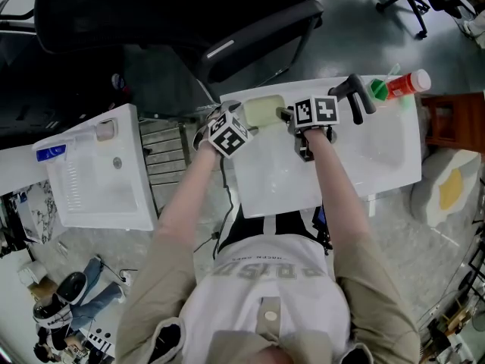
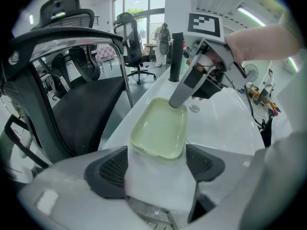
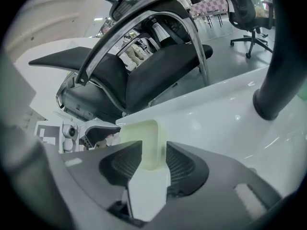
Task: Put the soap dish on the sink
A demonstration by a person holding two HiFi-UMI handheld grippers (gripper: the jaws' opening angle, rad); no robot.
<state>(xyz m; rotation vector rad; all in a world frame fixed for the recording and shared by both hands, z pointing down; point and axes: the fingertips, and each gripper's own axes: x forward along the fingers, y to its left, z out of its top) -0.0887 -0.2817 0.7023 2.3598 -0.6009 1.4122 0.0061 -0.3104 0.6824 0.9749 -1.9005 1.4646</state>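
1. The room is an office with a grey floor. A black office chair (image 1: 189, 21) stands just behind the white sink (image 1: 379, 154) I am leaning over.
2. The pale green soap dish (image 2: 160, 128) lies open side up on the sink's far ledge, towards its left corner. It is level, with the basin on my side of it.
3. My right tool (image 3: 153, 162) comes at the dish from the right. One short end of the dish stands between its dark ribbed pads (image 3: 184, 164). The jaws are a little apart, and I see no pad pressing on the rim.
4. My left tool (image 2: 158, 164) points steeply down at the dish's other end. Its jaws are spread wide. The near rim of the dish lies just ahead of the tips, with nothing pinched and only white ledge between the pads.
5. The two tools face each other across the dish, their marker cubes on either side of it.
6. A black faucet (image 1: 352, 97) rises from the ledge to the right of the dish, near my right hand.
7. Further right on the ledge lies a bottle (image 1: 398, 86) with a red body and a green end.
8. A second white sink (image 1: 98, 173) sits well apart on my left.
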